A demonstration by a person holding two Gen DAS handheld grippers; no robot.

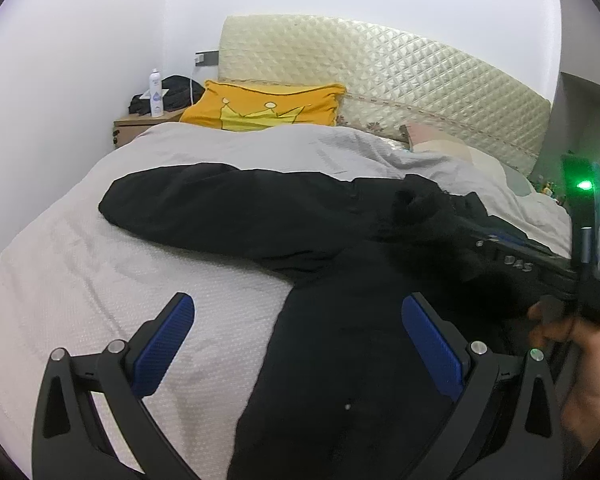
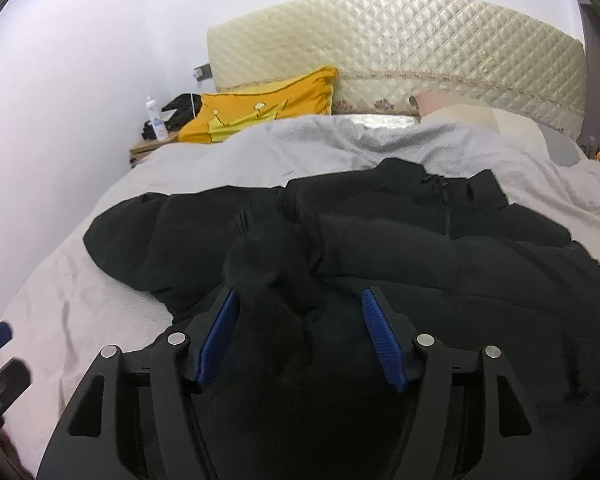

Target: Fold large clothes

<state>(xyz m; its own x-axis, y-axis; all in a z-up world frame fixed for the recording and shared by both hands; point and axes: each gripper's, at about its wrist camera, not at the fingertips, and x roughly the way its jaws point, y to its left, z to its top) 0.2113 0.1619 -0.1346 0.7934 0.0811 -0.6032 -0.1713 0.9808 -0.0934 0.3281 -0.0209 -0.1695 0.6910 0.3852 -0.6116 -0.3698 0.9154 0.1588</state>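
Observation:
A large black padded jacket (image 2: 440, 248) lies spread on the grey bed cover (image 2: 100, 312), one sleeve (image 1: 220, 208) stretched to the left. My left gripper (image 1: 298, 304) is open above the jacket's left edge, one blue pad over the cover, one over the fabric. My right gripper (image 2: 298, 300) has its jaws part-closed around a bunched fold of jacket fabric (image 2: 272, 264), lifted between the blue pads. The right gripper's body and the hand holding it (image 1: 556, 328) show at the right of the left wrist view.
A yellow pillow (image 1: 268, 108) and a quilted cream headboard (image 1: 400, 76) stand at the bed's far end. A bedside table (image 1: 140, 124) at far left carries a white bottle (image 1: 156, 94) and dark items. A pink pillow (image 2: 452, 108) lies at right.

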